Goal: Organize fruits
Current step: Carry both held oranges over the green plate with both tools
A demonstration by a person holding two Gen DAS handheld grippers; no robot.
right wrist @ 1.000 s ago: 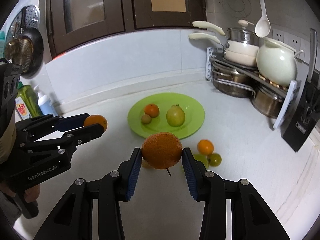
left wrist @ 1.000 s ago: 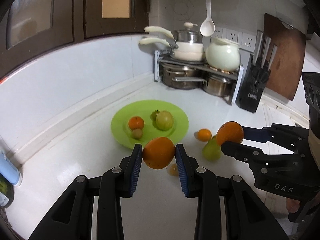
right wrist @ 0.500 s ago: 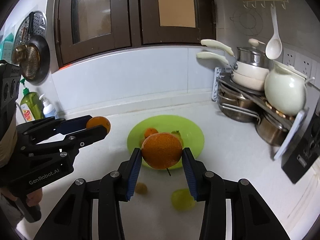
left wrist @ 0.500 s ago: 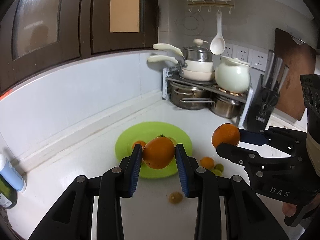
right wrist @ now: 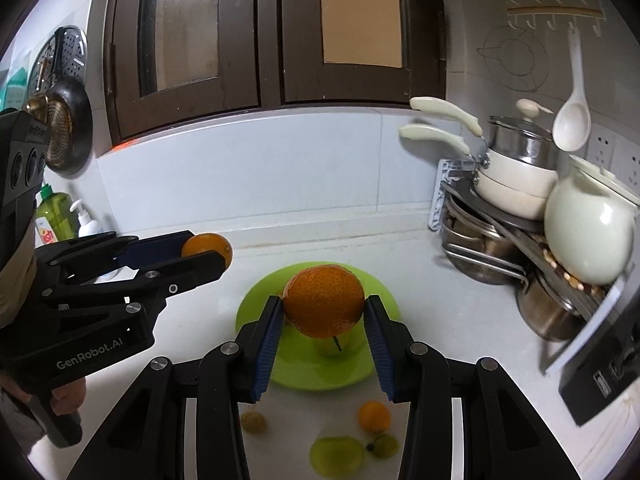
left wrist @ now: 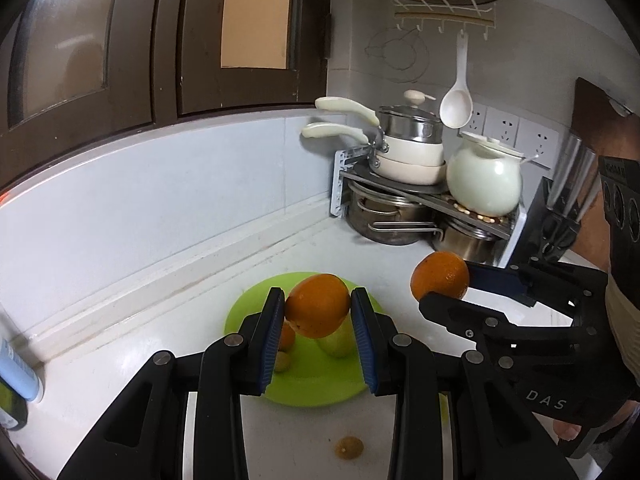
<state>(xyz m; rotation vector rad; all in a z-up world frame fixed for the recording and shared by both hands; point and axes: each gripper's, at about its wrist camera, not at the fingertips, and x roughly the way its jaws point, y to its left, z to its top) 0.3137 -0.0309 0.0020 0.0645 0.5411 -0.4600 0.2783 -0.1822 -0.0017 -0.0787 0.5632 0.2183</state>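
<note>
The left gripper [left wrist: 318, 316] has its blue-padded fingers [left wrist: 269, 330] closed narrowly on a round orange fruit [left wrist: 318, 311], held in the lower centre of the left wrist view above the round lime-green plate [left wrist: 316, 388]; the fruit is near-spherical, its slightly longer axis lying across the fingers. The right gripper [right wrist: 324, 318] likewise clamps a larger dimpled round orange [right wrist: 324, 306] at lower centre of the right wrist view, over the same plate; a thin dark stem [right wrist: 337, 345] points downward from its underside. A yellow-green pear-like fruit [left wrist: 336, 342] sits on the plate behind the fingers; on the white worktop [right wrist: 460, 320], at the bottom of the frame, lie a small tangerine [right wrist: 374, 416], a pale green fruit [right wrist: 338, 454] and a small brownish fruit [right wrist: 254, 422], apart from the plate.
</note>
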